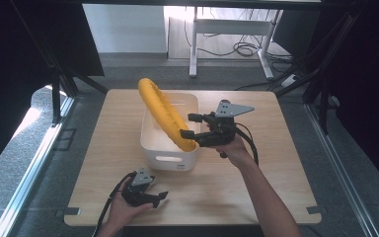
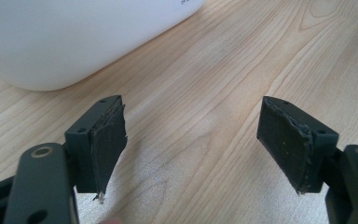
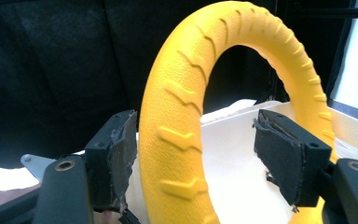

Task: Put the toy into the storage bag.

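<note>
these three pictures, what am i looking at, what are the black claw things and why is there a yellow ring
A person sits at a wooden table and holds a hand-worked tool in each hand, each ending in black tongs. One picture looks down from above the table. The other two come from small cameras riding on the tools, looking out between their two jaws.

On the table stands a white tub. The right tongs are at the tub's edge, open, with a yellow ribbed ring standing tilted between the jaws, its lower part in the tub. It touches the left pad in that close-up; the other pad stands clear. The left tongs rest low near the table's front edge, open and empty.
</note>
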Demonstrator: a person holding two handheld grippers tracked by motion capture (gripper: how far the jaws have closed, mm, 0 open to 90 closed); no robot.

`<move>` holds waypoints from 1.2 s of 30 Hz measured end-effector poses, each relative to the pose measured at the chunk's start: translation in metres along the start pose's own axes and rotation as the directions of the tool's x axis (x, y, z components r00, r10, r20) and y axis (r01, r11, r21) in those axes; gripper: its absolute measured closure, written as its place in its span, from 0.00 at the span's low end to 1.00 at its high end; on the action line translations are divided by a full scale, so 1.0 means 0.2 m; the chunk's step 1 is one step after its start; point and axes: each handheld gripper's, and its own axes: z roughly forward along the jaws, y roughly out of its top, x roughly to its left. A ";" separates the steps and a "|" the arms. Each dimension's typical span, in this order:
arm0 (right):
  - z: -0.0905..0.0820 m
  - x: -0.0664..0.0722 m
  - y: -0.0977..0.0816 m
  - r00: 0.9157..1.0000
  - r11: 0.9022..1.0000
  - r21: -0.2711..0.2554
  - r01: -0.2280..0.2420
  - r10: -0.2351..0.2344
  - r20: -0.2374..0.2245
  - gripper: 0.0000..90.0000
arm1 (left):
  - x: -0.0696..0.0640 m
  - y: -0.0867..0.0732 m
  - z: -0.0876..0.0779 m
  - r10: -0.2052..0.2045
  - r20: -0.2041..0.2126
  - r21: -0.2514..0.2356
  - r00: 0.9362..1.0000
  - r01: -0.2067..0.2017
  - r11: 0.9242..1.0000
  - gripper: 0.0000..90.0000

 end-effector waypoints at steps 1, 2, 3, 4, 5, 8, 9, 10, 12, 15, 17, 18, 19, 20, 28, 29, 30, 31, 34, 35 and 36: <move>-0.01 0.00 0.00 1.000 1.000 0.000 -0.002 0.002 0.003 0.34 | 0.00 0.00 0.00 0.000 0.000 -0.001 1.000 0.000 1.000 0.27; -0.02 0.00 -0.01 1.000 1.000 0.001 -0.004 0.004 0.008 0.34 | 0.00 0.00 0.00 0.000 -0.001 -0.001 1.000 0.000 1.000 0.27; -0.03 0.00 -0.01 1.000 1.000 0.001 0.001 -0.001 0.017 0.34 | 0.00 0.00 0.00 0.000 -0.001 -0.001 1.000 0.000 1.000 0.27; -0.04 0.00 -0.02 1.000 1.000 0.003 0.002 -0.002 0.022 0.34 | 0.00 0.00 0.00 0.000 -0.001 -0.002 1.000 0.000 1.000 0.27; -0.05 0.00 -0.03 1.000 1.000 0.004 0.001 -0.001 0.026 0.35 | 0.00 0.00 0.00 0.000 -0.001 -0.002 1.000 0.000 1.000 0.27; -0.09 0.00 -0.06 0.999 1.000 0.012 0.004 -0.005 0.049 0.35 | 0.00 0.00 0.00 -0.001 -0.001 0.000 1.000 0.001 1.000 0.27; -0.11 0.00 -0.07 0.999 1.000 0.013 0.002 -0.003 0.053 0.35 | 0.00 0.00 0.00 -0.001 -0.001 0.002 1.000 0.001 1.000 0.27; -0.12 -0.01 -0.08 0.998 1.000 0.014 0.001 -0.002 0.063 0.35 | 0.00 0.00 0.00 0.000 -0.001 0.002 1.000 0.000 1.000 0.27; -0.15 -0.02 -0.11 0.997 1.000 0.016 -0.009 0.007 0.081 0.35 | 0.00 0.00 0.00 -0.001 -0.001 0.002 1.000 0.001 1.000 0.26; -0.19 -0.03 -0.15 0.994 1.000 0.015 -0.027 0.025 0.109 0.35 | 0.00 0.00 0.00 -0.001 -0.001 0.004 1.000 0.001 1.000 0.26; -0.21 -0.04 -0.18 0.992 0.999 0.019 -0.033 0.030 0.123 0.35 | 0.00 0.00 0.00 -0.002 -0.002 0.003 1.000 0.002 1.000 0.26; -0.22 -0.05 -0.19 0.991 0.999 0.024 -0.032 0.029 0.133 0.35 | 0.00 0.00 0.00 -0.002 -0.002 0.003 1.000 0.002 1.000 0.26; -0.23 -0.05 -0.21 0.989 0.999 0.028 -0.032 0.028 0.142 0.35 | 0.00 0.00 0.00 -0.003 -0.001 0.002 1.000 0.003 1.000 0.26; -0.24 -0.05 -0.23 0.988 0.999 0.031 -0.037 0.032 0.152 0.35 | 0.00 0.00 0.00 -0.003 -0.001 0.003 1.000 0.003 1.000 0.26; -0.31 -0.08 -0.36 0.975 0.996 0.052 -0.070 0.057 0.213 0.36 | 0.00 0.00 0.00 -0.005 -0.001 0.005 1.000 0.005 1.000 0.27; -0.32 -0.08 -0.38 0.973 0.995 0.063 -0.072 0.056 0.224 0.36 | 0.00 0.00 0.00 -0.003 -0.002 0.005 1.000 0.003 1.000 0.26; -0.33 -0.08 -0.40 0.972 0.995 0.067 -0.073 0.056 0.230 0.36 | 0.00 0.00 0.00 -0.003 -0.001 0.005 1.000 0.003 1.000 0.27; -0.33 -0.08 -0.41 0.970 0.995 0.070 -0.076 0.057 0.238 0.36 | 0.00 0.00 0.00 -0.003 -0.001 0.007 1.000 0.003 1.000 0.26; -0.35 -0.09 -0.44 0.966 0.994 0.080 -0.079 0.057 0.253 0.36 | 0.00 0.00 0.00 -0.005 -0.001 0.008 1.000 0.005 1.000 0.26; -0.36 -0.09 -0.46 0.962 0.992 0.090 -0.083 0.057 0.266 0.36 | -0.01 -0.01 0.01 -0.011 0.001 0.005 1.000 0.011 1.000 0.27; -0.37 -0.10 -0.48 0.958 0.992 0.093 -0.085 0.056 0.282 0.36 | -0.01 -0.01 0.01 -0.009 0.000 0.008 1.000 0.009 1.000 0.26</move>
